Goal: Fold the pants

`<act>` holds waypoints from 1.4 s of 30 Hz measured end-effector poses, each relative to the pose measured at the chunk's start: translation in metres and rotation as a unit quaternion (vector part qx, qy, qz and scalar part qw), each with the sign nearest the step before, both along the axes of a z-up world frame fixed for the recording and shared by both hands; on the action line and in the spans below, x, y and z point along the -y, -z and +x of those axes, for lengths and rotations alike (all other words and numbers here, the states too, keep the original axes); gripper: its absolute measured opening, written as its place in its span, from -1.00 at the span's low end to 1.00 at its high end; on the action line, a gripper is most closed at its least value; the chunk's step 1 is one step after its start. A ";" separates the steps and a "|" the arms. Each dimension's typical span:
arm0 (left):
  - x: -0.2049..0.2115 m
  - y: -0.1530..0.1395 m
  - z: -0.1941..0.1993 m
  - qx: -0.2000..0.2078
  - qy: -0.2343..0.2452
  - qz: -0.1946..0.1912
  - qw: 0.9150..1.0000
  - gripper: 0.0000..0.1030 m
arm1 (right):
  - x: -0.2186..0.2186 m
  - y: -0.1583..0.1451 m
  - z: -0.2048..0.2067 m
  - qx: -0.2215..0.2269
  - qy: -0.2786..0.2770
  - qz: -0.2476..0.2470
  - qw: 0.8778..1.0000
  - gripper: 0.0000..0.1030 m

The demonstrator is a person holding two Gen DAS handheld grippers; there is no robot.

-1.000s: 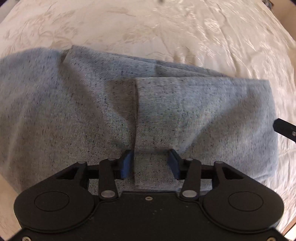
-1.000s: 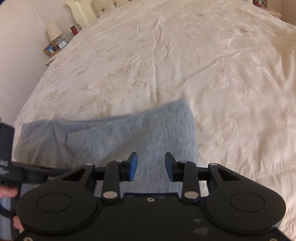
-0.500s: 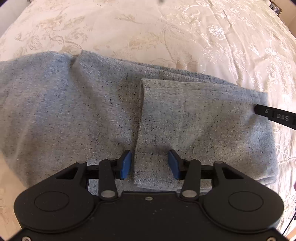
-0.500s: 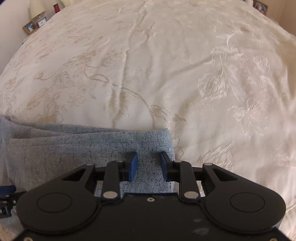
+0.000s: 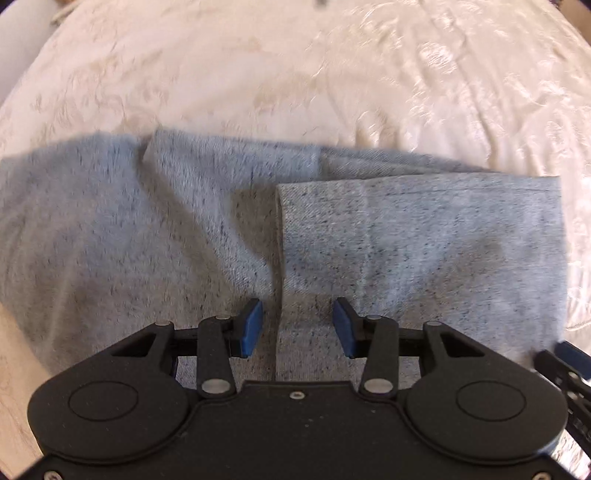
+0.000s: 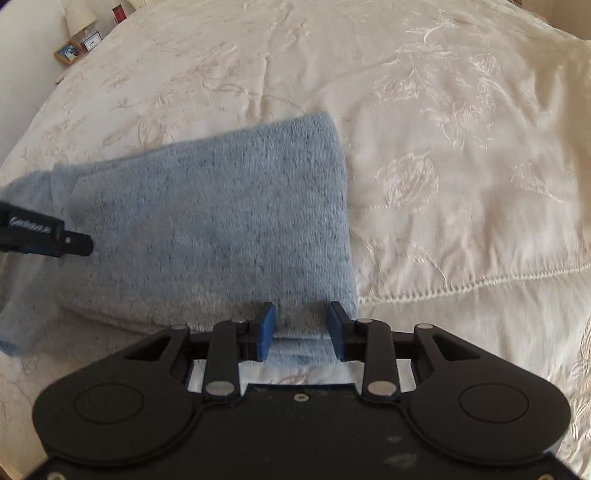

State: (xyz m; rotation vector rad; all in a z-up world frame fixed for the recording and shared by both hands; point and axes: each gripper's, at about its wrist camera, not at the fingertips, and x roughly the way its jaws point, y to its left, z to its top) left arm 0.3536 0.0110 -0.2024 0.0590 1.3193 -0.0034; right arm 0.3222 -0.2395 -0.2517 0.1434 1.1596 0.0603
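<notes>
Grey-blue pants point(image 5: 424, 251) lie folded on the cream bedspread point(image 5: 295, 74). A folded-over panel lies on the right, its edge point(image 5: 280, 240) running toward my left gripper point(image 5: 298, 326). That gripper is open, its blue pads either side of this edge, just above the cloth. In the right wrist view the pants point(image 6: 207, 221) lie flat with their right edge near the middle of the view. My right gripper point(image 6: 301, 330) is open over the near right corner of the pants. The left gripper's tip point(image 6: 74, 243) shows at the left.
The embroidered bedspread point(image 6: 461, 147) spreads wide to the right and beyond the pants, with a stitched hem point(image 6: 461, 284) at the right. A nightstand with a lamp point(image 6: 79, 16) and picture frames point(image 6: 68, 51) stands far back left.
Both grippers have drawn back from the pants, so more cloth shows in each view. The right gripper's jaws have widened a little. The folded panel lies where it was.
</notes>
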 end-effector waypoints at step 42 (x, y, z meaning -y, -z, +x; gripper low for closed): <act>-0.355 -0.020 0.010 0.038 -0.133 -0.038 0.990 0.16 | -0.196 -0.126 -0.053 0.014 0.018 -0.016 1.000 -0.33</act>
